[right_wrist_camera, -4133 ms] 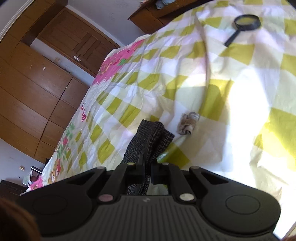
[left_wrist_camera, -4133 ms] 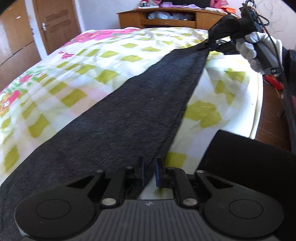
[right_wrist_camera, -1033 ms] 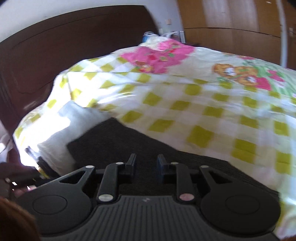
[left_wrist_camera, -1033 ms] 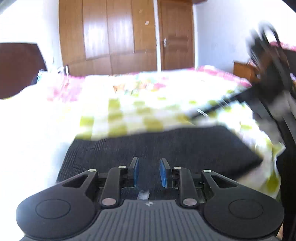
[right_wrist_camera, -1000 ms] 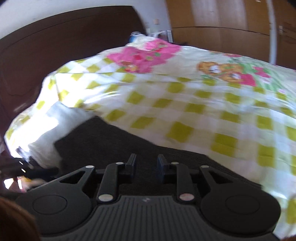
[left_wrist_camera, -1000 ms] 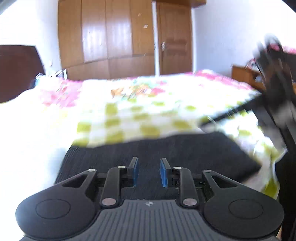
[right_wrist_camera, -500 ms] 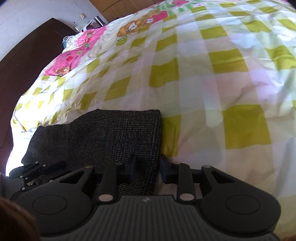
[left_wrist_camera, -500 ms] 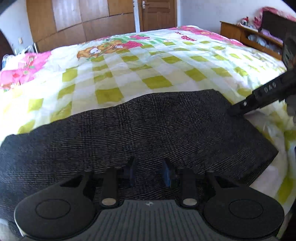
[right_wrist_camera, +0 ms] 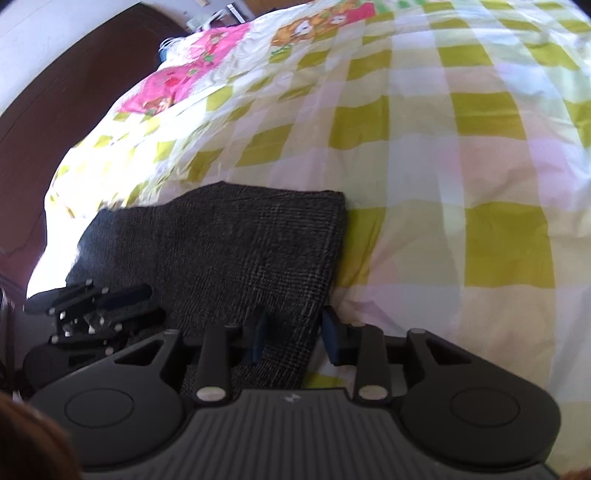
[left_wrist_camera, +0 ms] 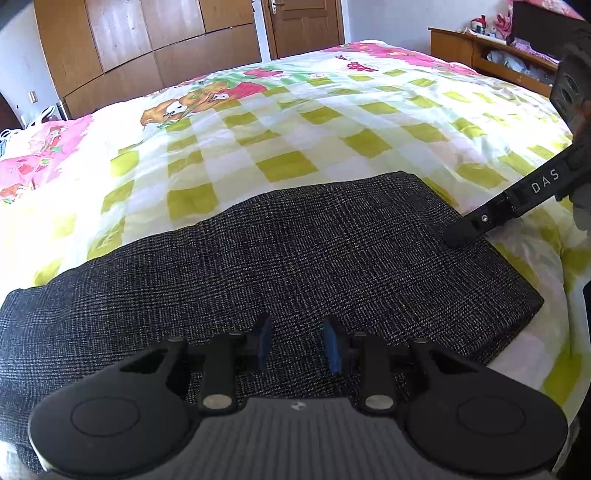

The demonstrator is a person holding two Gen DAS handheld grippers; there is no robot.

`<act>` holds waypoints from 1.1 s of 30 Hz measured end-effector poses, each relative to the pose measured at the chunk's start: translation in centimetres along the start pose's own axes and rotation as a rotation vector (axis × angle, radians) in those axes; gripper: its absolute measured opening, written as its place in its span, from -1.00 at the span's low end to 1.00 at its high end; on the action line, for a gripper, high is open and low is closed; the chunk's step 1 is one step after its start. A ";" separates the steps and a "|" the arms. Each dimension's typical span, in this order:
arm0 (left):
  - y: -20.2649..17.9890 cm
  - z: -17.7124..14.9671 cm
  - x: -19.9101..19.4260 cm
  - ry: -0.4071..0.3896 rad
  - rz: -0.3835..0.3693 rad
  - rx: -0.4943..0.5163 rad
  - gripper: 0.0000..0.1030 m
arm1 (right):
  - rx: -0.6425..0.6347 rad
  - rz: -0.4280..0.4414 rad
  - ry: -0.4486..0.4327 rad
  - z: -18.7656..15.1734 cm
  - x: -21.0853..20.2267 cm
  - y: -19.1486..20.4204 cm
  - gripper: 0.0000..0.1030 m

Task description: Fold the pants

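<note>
I'm seeing the pants [left_wrist_camera: 280, 266] lying crosswise under both claws; left claw [left_wrist_camera: 297, 345] is spread over cloth, right claw [right_wrist_camera: 293, 338] is opening astride their end edge.

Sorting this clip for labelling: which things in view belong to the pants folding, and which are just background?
Part of the job:
- dark checked pants, folded flat on the bed
- left tongs, over the pants
- right tongs, jaws opening, pants' edge between them

Just there:
- checked bedspread
- wooden wardrobe
- door
- dark headboard
- sideboard
</note>
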State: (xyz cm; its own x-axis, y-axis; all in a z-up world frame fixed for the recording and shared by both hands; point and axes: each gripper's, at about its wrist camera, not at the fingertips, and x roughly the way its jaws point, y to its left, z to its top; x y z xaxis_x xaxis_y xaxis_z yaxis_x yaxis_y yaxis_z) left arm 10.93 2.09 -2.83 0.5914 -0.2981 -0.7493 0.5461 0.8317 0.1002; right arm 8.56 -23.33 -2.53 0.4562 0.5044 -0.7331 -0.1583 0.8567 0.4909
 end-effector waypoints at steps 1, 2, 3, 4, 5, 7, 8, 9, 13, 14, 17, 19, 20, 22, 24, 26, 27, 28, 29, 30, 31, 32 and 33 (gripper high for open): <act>0.0 0.0 0.0 -0.003 -0.002 -0.001 -0.17 | 0.006 0.007 -0.010 -0.1 0.0 0.1 -0.32; 0.0 0.1 0.0 -0.007 -0.002 -0.002 -0.17 | 0.030 0.032 -0.012 -0.1 0.2 0.0 -0.32; 0.1 0.1 -0.1 -0.011 -0.003 -0.003 -0.17 | 0.067 0.069 -0.013 -0.1 0.6 -0.4 -0.32; 0.1 0.0 -0.1 -0.016 -0.005 -0.006 -0.17 | 0.107 0.104 -0.014 0.0 1.0 -1.0 -0.32; 0.2 0.0 -0.2 -0.020 -0.009 -0.012 -0.17 | 0.148 0.138 -0.014 0.0 1.1 -1.5 -0.34; 0.4 -0.2 -0.5 -0.027 -0.033 -0.026 -0.17 | 0.244 0.231 -0.034 0.0 0.4 -3.0 -0.40; 0.4 -0.4 -0.5 -0.031 -0.043 -0.028 -0.17 | 0.276 0.266 -0.048 -0.2 -0.1 -3.5 -0.40; 0.5 -0.5 -0.5 -0.034 -0.049 -0.028 -0.17 | 0.282 0.296 -0.065 -0.2 -0.7 -3.7 -0.41; 0.8 -0.5 -0.6 -0.048 -0.062 -0.024 -0.17 | 0.207 0.163 -0.016 0.3 0.6 -3.6 -0.49; 0.9 -0.5 -0.8 -0.056 -0.063 -0.024 -0.17 | 0.221 0.167 -0.006 0.5 1.0 -3.8 -0.49; 1.5 -0.5 -1.0 -0.074 -0.067 -0.035 -0.17 | 0.272 0.227 -0.001 1.0 2.0 -3.9 -0.39; 1.9 -0.4 -1.2 -0.080 -0.058 -0.033 -0.17 | 0.294 0.271 0.001 1.2 2.2 -3.2 -0.48; 2.1 -0.5 -1.4 -0.082 -0.054 -0.031 -0.17 | 0.290 0.308 -0.008 1.2 1.9 -2.8 -0.52; 2.4 -0.6 -1.4 -0.086 -0.051 -0.028 -0.17 | 0.277 0.360 -0.036 0.8 1.2 -2.4 -0.53; 2.5 -0.5 -1.1 -0.072 -0.036 -0.017 -0.17 | 0.270 0.316 -0.026 0.8 1.9 -2.4 -0.44; 2.4 -0.4 -0.6 -0.054 -0.025 -0.015 -0.17 | 0.297 0.280 0.024 0.7 3.8 -2.4 -0.44; 2.3 -0.3 -0.4 -0.045 -0.022 -0.015 -0.17 | 0.315 0.299 0.036 0.6 4.5 -2.2 -0.52; 2.0 -0.3 -0.3 -0.037 -0.018 -0.011 -0.17 | 0.322 0.291 0.043 0.8 4.8 -1.8 -0.62; 1.6 -0.2 -0.2 -0.032 -0.018 -0.007 -0.17 | 0.314 0.275 0.041 1.2 4.6 -1.5 -0.69; 1.2 -0.1 -0.2 -0.029 -0.024 -0.003 -0.17 | 0.315 0.283 0.019 1.4 4.1 -1.4 -0.74; 0.7 0.1 -0.2 -0.027 -0.027 0.002 -0.17 | 0.322 0.300 -0.009 1.5 3.4 -1.6 -0.75; 0.1 0.3 -0.2 -0.025 -0.035 0.010 -0.17 | 0.331 0.309 -0.033 1.6 2.6 -1.9 -0.78; -0.6 0.6 -0.2 -0.021 -0.055 0.019 -0.18 | 0.337 0.300 -0.055 1.6 1.6 -2.3 -0.85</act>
State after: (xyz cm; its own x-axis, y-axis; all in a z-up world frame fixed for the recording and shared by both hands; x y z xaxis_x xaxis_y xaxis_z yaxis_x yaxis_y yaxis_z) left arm 10.82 1.38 -2.39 0.5726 -0.3529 -0.7400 0.5890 0.8049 0.0719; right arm 11.05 -24.67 -4.08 0.4811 0.7104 -0.5137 -0.0006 0.5862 0.8101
